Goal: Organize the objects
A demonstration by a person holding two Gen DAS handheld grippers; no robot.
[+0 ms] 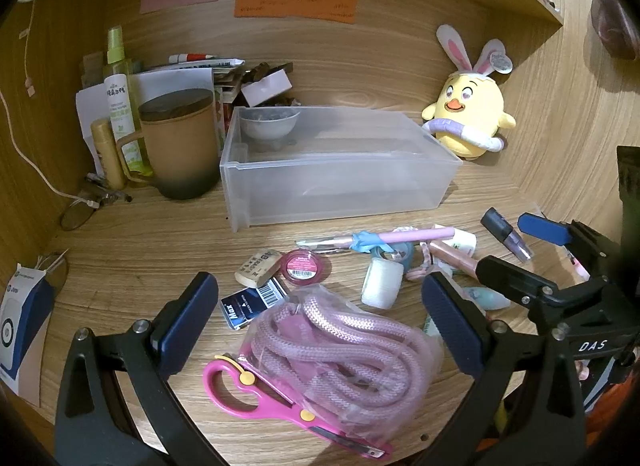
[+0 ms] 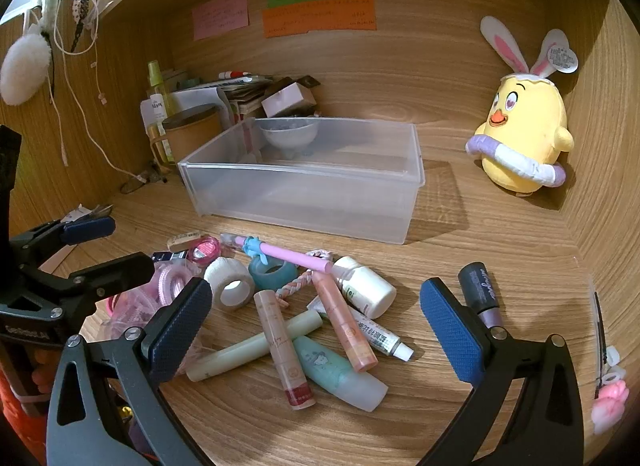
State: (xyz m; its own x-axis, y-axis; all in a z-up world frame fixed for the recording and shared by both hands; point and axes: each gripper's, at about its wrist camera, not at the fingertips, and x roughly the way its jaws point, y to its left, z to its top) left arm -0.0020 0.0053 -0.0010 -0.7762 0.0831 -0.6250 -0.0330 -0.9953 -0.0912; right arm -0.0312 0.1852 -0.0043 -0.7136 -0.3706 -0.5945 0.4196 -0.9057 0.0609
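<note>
A clear plastic bin (image 1: 340, 189) (image 2: 296, 201) stands at the back of the wooden desk, holding only a small white bowl (image 1: 270, 123). In front of it lies a loose pile: a bagged pink rope (image 1: 340, 346), pink scissors (image 1: 256, 394), an eraser (image 1: 258, 266), a pink pen (image 2: 288, 254), a white tape roll (image 2: 230, 284), a white bottle (image 2: 366, 286) and several tubes (image 2: 280, 346). My left gripper (image 1: 320, 322) hangs open above the rope. My right gripper (image 2: 316, 326) hangs open above the tubes. Neither holds anything.
A brown lidded mug (image 1: 180, 145), spray bottles (image 1: 118, 81) and stacked papers crowd the back left corner. A yellow plush chick (image 1: 468, 113) (image 2: 524, 137) sits at the right wall. A dark mascara tube (image 2: 480, 290) lies near my right finger. Glasses (image 1: 80, 209) rest at the left.
</note>
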